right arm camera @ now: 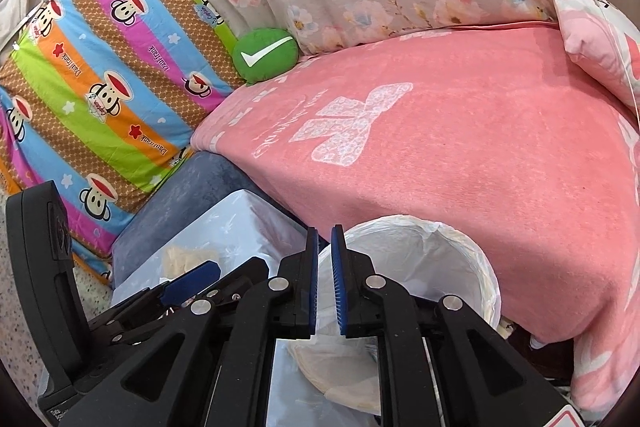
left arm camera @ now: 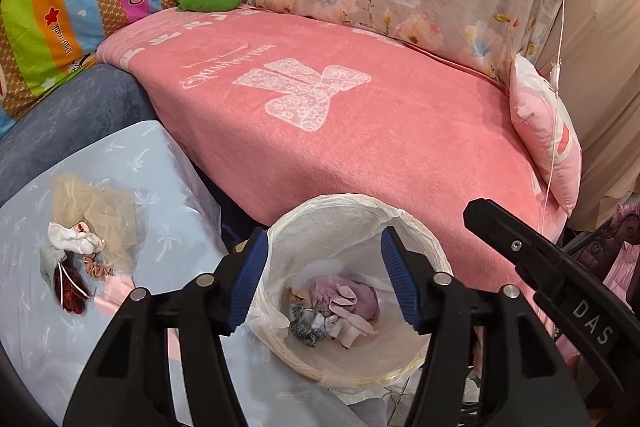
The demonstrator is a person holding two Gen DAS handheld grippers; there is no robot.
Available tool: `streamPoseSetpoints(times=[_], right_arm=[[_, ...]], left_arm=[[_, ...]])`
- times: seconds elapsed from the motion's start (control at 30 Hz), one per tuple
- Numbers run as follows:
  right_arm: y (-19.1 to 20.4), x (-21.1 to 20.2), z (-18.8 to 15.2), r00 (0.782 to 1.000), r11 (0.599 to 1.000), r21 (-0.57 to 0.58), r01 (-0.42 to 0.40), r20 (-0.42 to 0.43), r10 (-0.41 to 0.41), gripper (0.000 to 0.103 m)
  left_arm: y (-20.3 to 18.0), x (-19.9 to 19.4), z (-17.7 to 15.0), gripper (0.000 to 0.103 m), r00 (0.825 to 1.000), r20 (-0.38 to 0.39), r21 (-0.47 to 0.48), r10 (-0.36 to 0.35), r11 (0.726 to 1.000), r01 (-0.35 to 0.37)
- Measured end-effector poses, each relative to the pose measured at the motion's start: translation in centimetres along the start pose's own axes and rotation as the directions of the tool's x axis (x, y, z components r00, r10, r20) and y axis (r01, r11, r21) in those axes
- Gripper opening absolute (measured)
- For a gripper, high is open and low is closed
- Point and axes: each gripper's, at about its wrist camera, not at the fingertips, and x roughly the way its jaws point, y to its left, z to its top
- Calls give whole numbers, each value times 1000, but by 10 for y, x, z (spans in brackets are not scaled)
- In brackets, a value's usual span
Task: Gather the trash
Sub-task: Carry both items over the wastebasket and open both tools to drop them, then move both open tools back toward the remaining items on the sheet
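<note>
Left wrist view puts your left gripper (left arm camera: 322, 279), fingers wide apart and empty, over the lined trash bin (left arm camera: 416, 239) holding purple and grey scraps (left arm camera: 340, 307). Your right gripper (right arm camera: 325, 281) is nearly closed on nothing. More scraps (left arm camera: 80, 251) lie at 9 o'clock on the blue cloth (left arm camera: 36, 311); the pink blanket (left arm camera: 360, 131) spreads at 12.

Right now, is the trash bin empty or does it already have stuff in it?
Not empty. The left wrist view shows the lined trash bin holding crumpled purple, white and grey scraps at its bottom, far below the rim.
</note>
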Motion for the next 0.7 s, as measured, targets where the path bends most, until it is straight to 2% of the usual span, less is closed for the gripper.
streamPoseSetpoints(times=[0.2,0.7], right_arm=[[1,0,-2,1000,1000,-5,2,-4,-2,16],[17,10,-11,999,999,-39,-20,-41,19,17]], left_arm=[[3,1,0,56,1000,-1,-7,6,1000,-6],[24,-2,-7,56,999,-8,-60,35,998,-35]])
